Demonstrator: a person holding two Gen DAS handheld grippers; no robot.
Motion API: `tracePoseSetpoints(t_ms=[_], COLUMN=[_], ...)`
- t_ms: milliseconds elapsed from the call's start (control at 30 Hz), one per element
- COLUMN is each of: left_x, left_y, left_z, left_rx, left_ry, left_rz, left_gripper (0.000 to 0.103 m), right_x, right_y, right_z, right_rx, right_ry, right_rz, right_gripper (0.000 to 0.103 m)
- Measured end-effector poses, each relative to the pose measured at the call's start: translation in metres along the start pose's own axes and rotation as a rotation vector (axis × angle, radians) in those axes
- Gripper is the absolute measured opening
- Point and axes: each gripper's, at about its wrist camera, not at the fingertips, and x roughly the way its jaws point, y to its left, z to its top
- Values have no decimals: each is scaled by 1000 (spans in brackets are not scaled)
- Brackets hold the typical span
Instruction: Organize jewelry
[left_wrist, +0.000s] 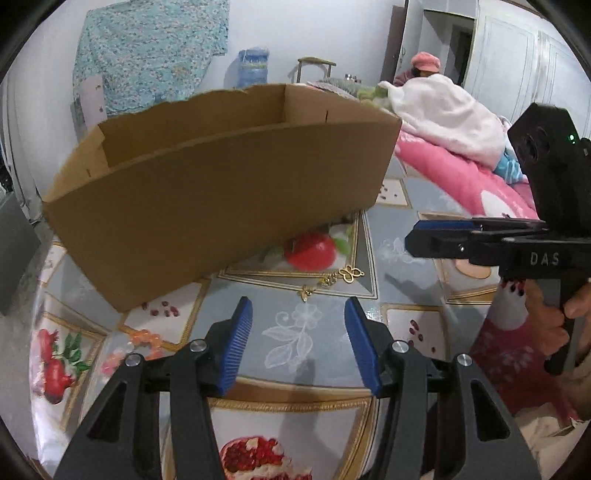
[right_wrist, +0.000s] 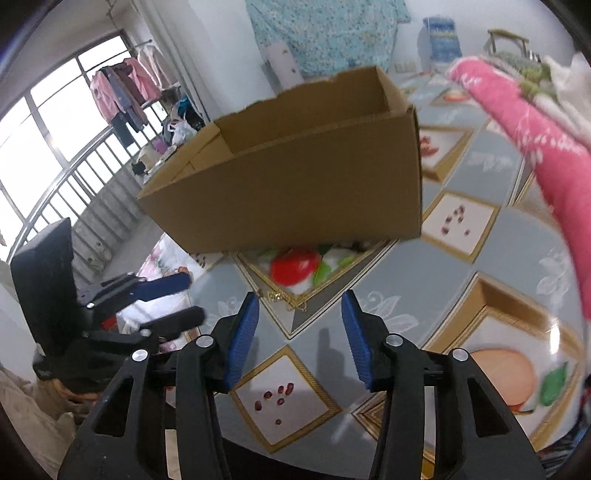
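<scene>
Gold, thin and glinting: the jewelry chain (left_wrist: 330, 281) lies stretched on the glossy fruit-print cloth of the counter (left_wrist: 391, 229), its long axis slanting from a small charm at the near-left end up to an open butterfly-outline charm at the far-right end (in the right wrist view it is only a blurred gold squiggle (right_wrist: 282, 298) on a printed frame's edge). It sits just in front of the plain brown cardboard box (left_wrist: 221, 192), an open-topped corrugated carton with a ragged torn rim, and beside a printed red fruit.

The left tongs (left_wrist: 298, 341) hover over the cloth short of the chain, ribbed blue pads parted about halfway, nothing between them. The right tongs (right_wrist: 300, 334) stand similarly half-spread and empty, the chain lying beyond their tips. Seen from the left, the right tongs (left_wrist: 443, 236) reach in from the side, a hand (left_wrist: 550, 314) gripping the black handle. A pink blanket (left_wrist: 454, 177) is heaped behind.
</scene>
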Motion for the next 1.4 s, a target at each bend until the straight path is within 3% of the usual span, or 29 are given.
tracePoseSetpoints(t_ms=[133,400,667,867,1400], left_x=[15,40,45,48,52], left_y=[-1,3,0,-12,-18], left_z=[5,14,14,12,14], left_rx=[11,0,30,111,133], left_ry=[1,40,51,51,57], left_rz=[0,-11,8,64,46], left_gripper=[45,28,28,24,9], right_x=[14,26,20,18,13], right_y=[1,-2,-8,-7,-2], right_z=[-5,-8,-5,-6,-6], right_rx=[9,22,24,24,22], right_ry=[28,51,37,31,18], right_rz=[5,17,22,18,10], right_gripper=[34,33,32,31,31])
